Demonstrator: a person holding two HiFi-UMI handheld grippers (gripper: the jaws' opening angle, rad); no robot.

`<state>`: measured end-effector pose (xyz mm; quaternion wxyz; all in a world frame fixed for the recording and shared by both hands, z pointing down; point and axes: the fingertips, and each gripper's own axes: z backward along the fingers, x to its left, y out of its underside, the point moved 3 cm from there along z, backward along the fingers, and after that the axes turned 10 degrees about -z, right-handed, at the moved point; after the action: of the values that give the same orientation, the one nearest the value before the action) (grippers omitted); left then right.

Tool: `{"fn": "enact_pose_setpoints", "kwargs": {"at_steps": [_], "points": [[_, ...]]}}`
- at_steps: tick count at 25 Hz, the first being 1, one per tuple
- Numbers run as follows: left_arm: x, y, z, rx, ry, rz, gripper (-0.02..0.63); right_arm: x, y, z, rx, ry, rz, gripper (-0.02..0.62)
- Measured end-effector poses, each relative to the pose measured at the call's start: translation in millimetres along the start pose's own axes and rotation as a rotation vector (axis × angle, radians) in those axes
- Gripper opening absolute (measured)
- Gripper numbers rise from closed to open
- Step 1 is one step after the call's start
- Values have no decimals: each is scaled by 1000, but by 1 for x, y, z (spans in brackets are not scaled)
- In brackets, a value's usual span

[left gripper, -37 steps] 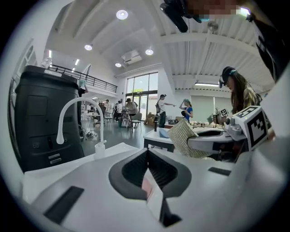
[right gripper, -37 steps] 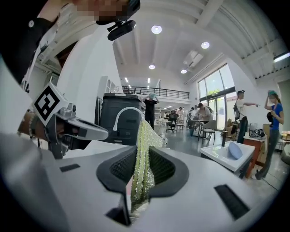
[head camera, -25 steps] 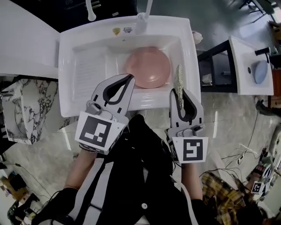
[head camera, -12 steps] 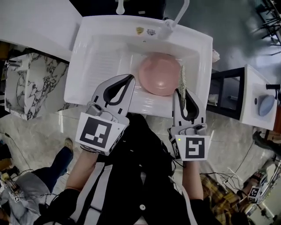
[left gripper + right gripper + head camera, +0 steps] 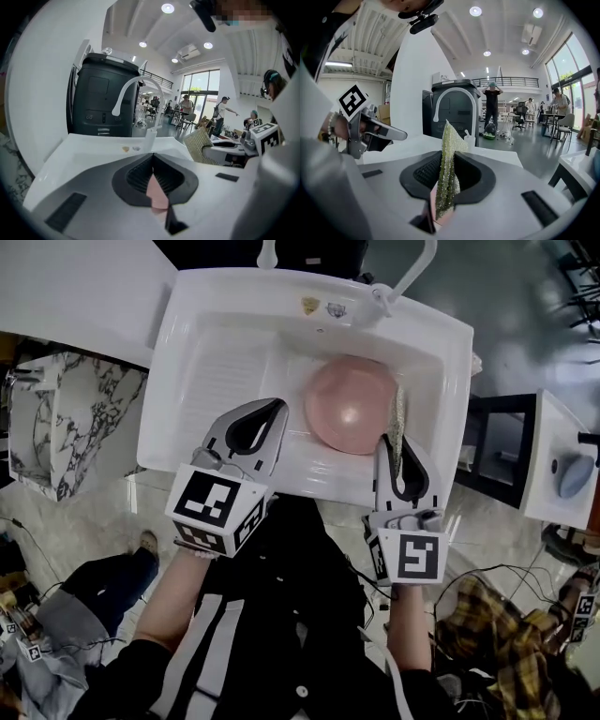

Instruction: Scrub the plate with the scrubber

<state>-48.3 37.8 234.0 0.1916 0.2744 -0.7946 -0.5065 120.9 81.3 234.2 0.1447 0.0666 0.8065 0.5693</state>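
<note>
While both tools hover at the near rim of the sink (image 5: 184,334), let's go across. Over the middle of that rim is the left gripper (image 5: 277,407), jaws pressed flat together and holding nothing. Only a sliver of pink shows beyond them. That pink is the plate (image 5: 349,405), lying face up in the sink's right half, on the side below the faucet (image 5: 413,272). At the sink's near-right rim, the right gripper (image 5: 397,443) is clamped tight on the green scrubber (image 5: 398,420).

The scrub looks ready to start. I'd say roll that wrist so the scrubber's broad face meets the plate, not its edge. Press lightly, or the plate may skate.

The scrubber's long axis runs straight out of the jaws. Its free tip points toward the sink's far, faucet side, over the plate's right edge.
</note>
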Motion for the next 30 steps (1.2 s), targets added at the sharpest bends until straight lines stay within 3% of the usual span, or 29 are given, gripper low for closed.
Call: {"fn": "enact_pose_setpoints", "kwargs": {"at_steps": [11,18,30], "points": [[15,39,-62,156,75,66,61,-26,28,-38,68,46,19,75],[26,79,-128,246,127,92,104,-43,57,-80,111,60,33,75],[34,139,-188,418,137,139,114,-61,84,-117,202,37,129,75]]}}
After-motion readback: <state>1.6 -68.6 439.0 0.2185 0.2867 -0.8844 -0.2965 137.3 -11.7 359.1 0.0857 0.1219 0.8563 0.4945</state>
